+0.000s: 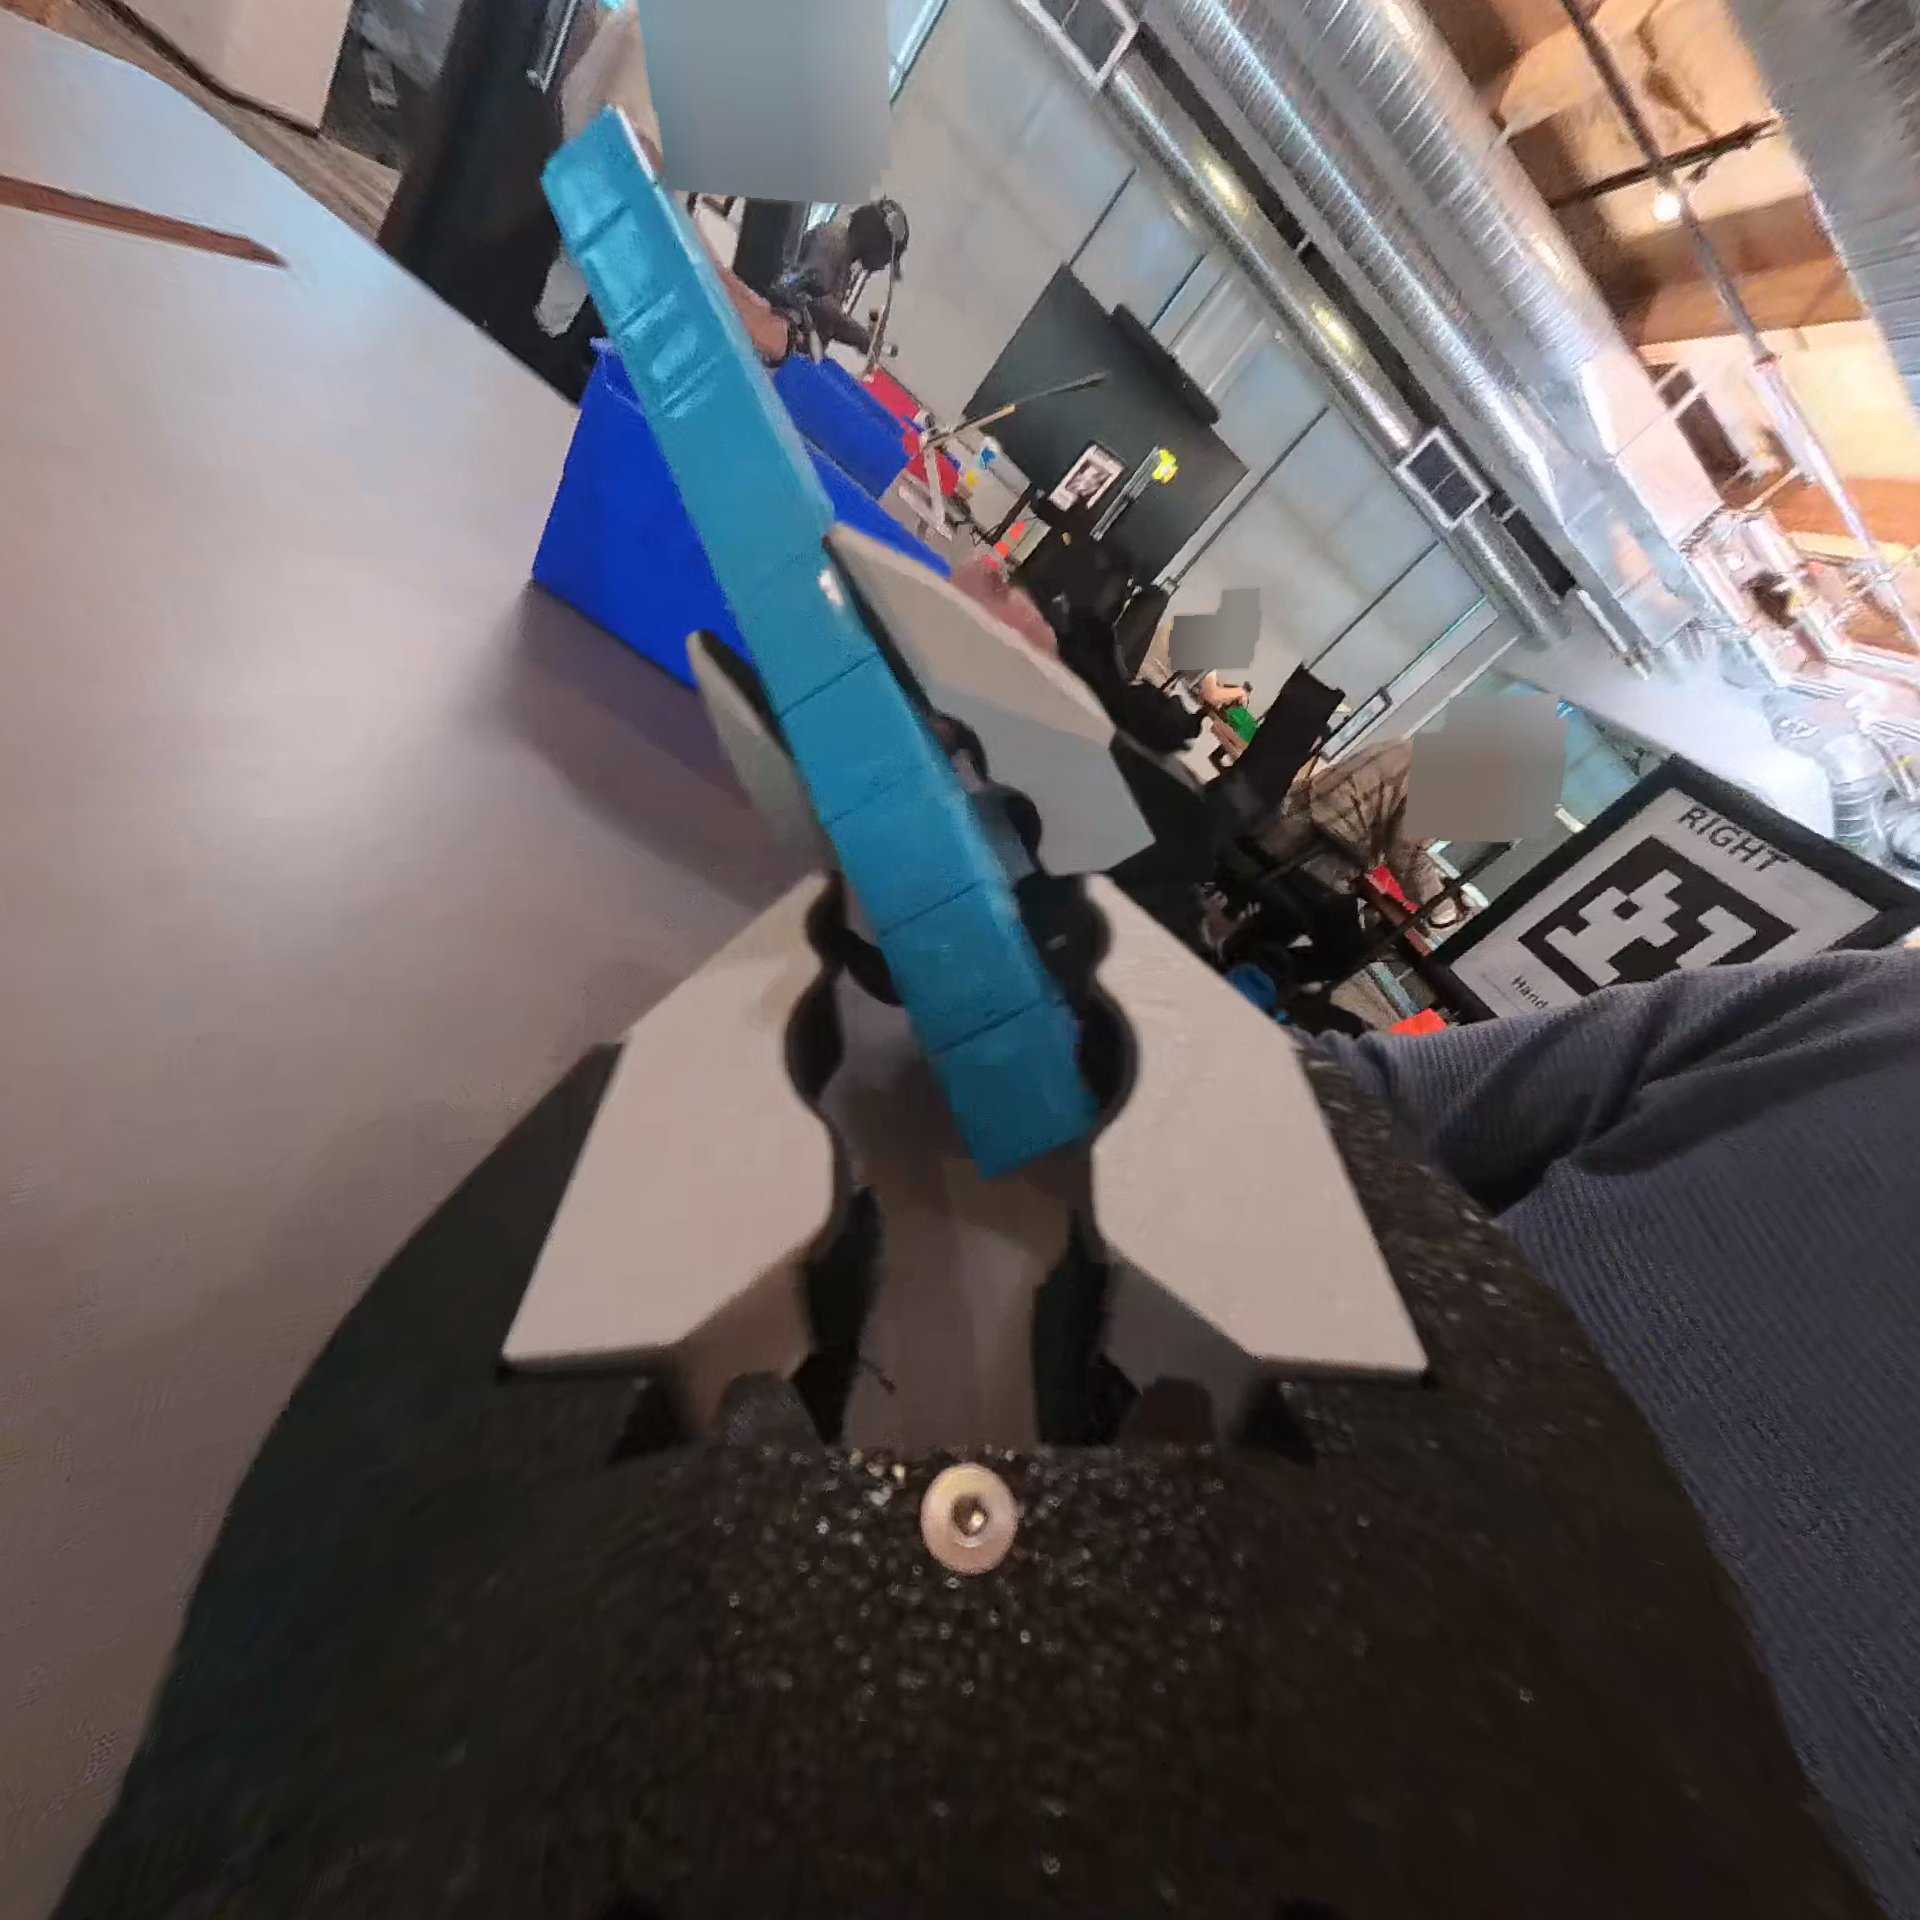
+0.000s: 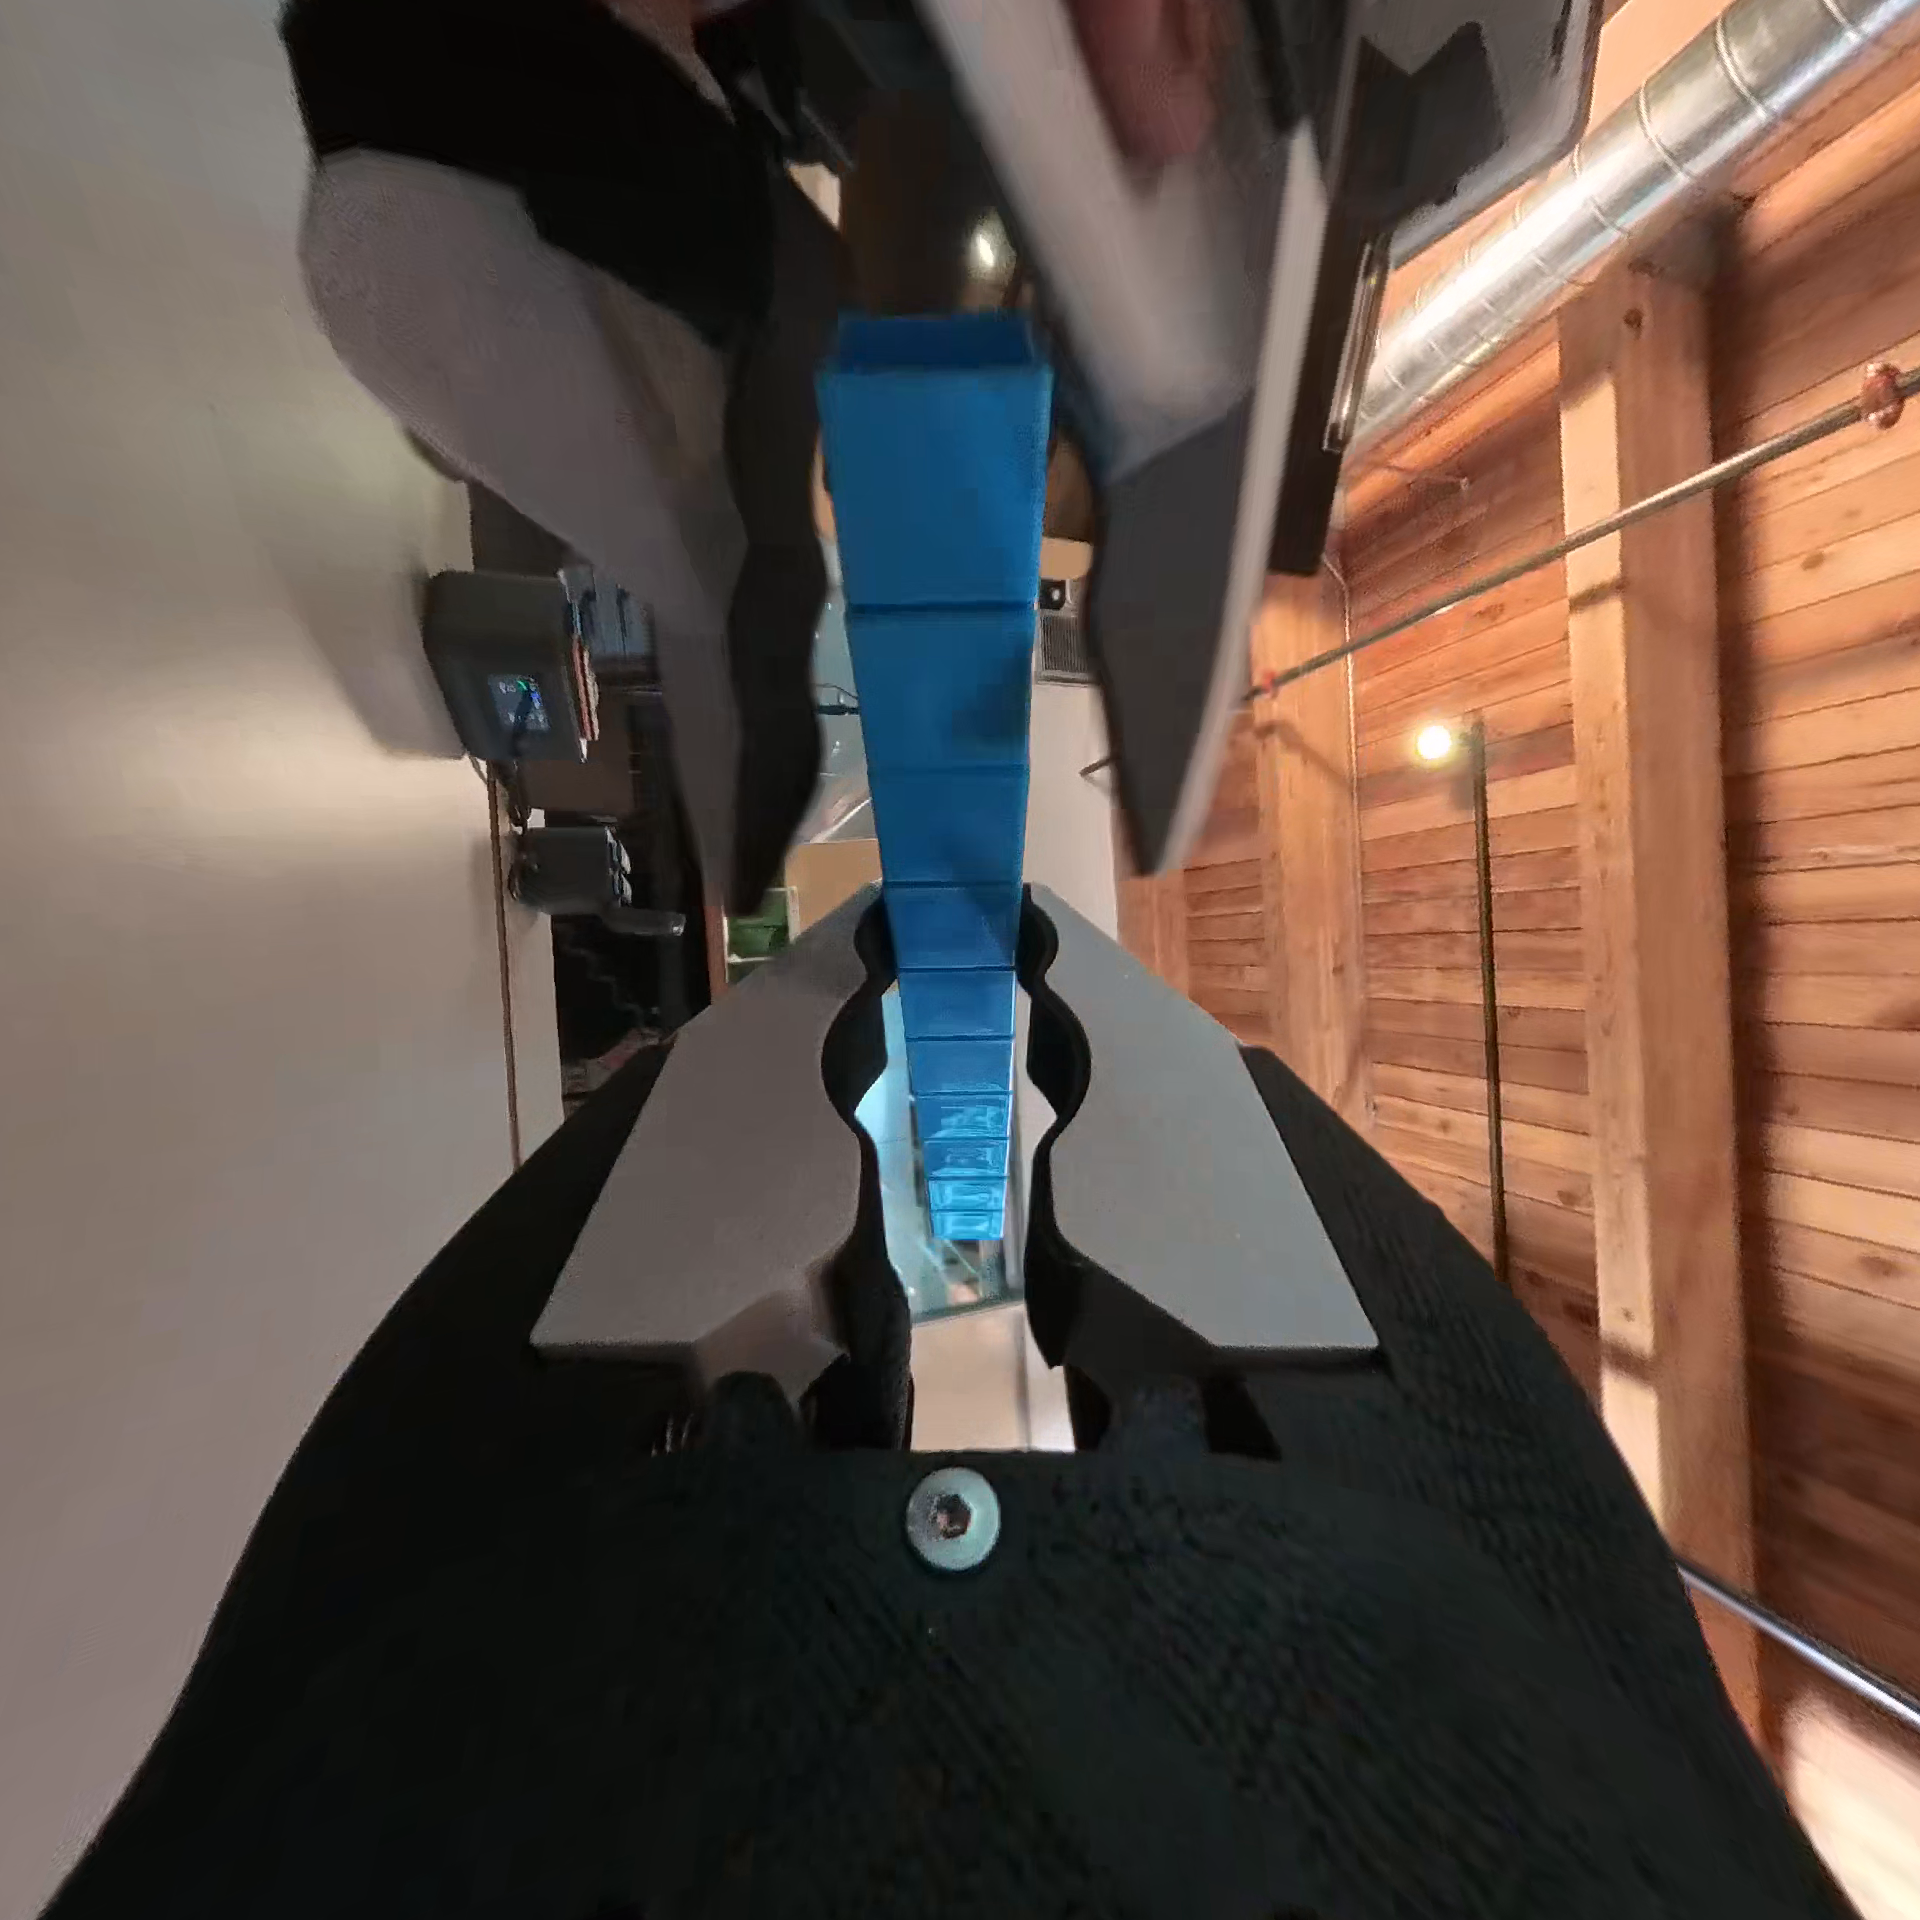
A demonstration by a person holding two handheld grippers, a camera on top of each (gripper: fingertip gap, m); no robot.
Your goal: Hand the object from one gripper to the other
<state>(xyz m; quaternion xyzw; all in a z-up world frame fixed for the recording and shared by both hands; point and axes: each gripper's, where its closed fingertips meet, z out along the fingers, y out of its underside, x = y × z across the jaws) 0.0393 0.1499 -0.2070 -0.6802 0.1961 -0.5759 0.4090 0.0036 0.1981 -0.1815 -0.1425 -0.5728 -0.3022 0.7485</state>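
Observation:
A long blue stepped bar (image 1: 727,416), wide at one end and narrow at the other, runs between both grippers. My right gripper (image 2: 953,904) is shut on its narrow part (image 2: 935,499). In the left wrist view the right gripper (image 1: 769,592) pinches the bar's middle. My left gripper (image 1: 961,894) stands around the wide end, with a gap on the left side, so it is open. In the right wrist view the left gripper (image 2: 961,862) is blurred, and its fingers (image 2: 644,468) flank the bar.
A grey table (image 1: 260,727) lies to the left with a blue bin (image 1: 613,561) on it. A person's dark sleeve (image 1: 1662,1195) and a black-and-white marker tag (image 1: 1652,914) are at the right. A wooden wall (image 2: 1662,935) and a metal duct (image 2: 1558,208) are behind. People sit far off. Tip to tip, the grippers are about 6 centimetres apart.

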